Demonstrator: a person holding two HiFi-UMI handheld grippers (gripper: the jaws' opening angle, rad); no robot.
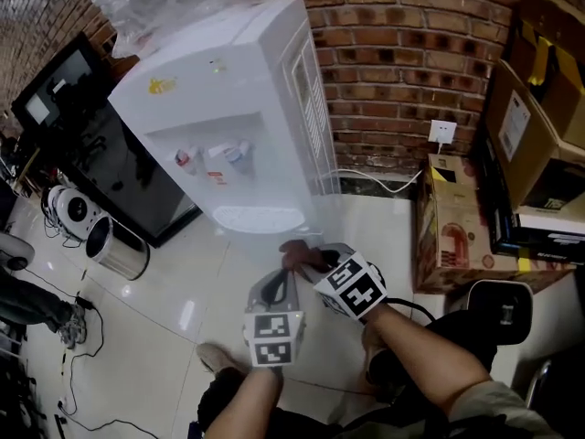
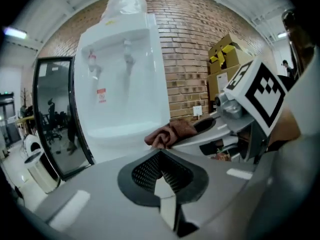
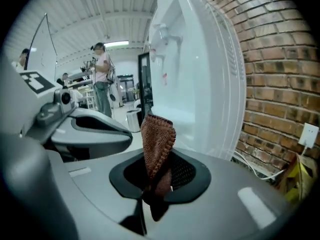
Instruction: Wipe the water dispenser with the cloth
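Note:
The white water dispenser (image 1: 228, 108) stands against the brick wall, its taps and drip tray facing me. My right gripper (image 1: 306, 259) is shut on a brown cloth (image 1: 298, 254) just below and in front of the drip tray. In the right gripper view the cloth (image 3: 157, 144) sticks up from between the jaws, with the dispenser (image 3: 195, 74) close ahead. My left gripper (image 1: 277, 286) hangs beside it on the left, shut with nothing in it. The left gripper view shows the dispenser (image 2: 120, 84), the cloth (image 2: 170, 133) and the right gripper (image 2: 210, 129).
A black glass-door cabinet (image 1: 110, 163) and a steel bin (image 1: 117, 250) stand left of the dispenser. Cardboard boxes (image 1: 452, 227) sit to the right under a wall socket (image 1: 442, 133) with a white cable. A person (image 3: 102, 79) stands far back.

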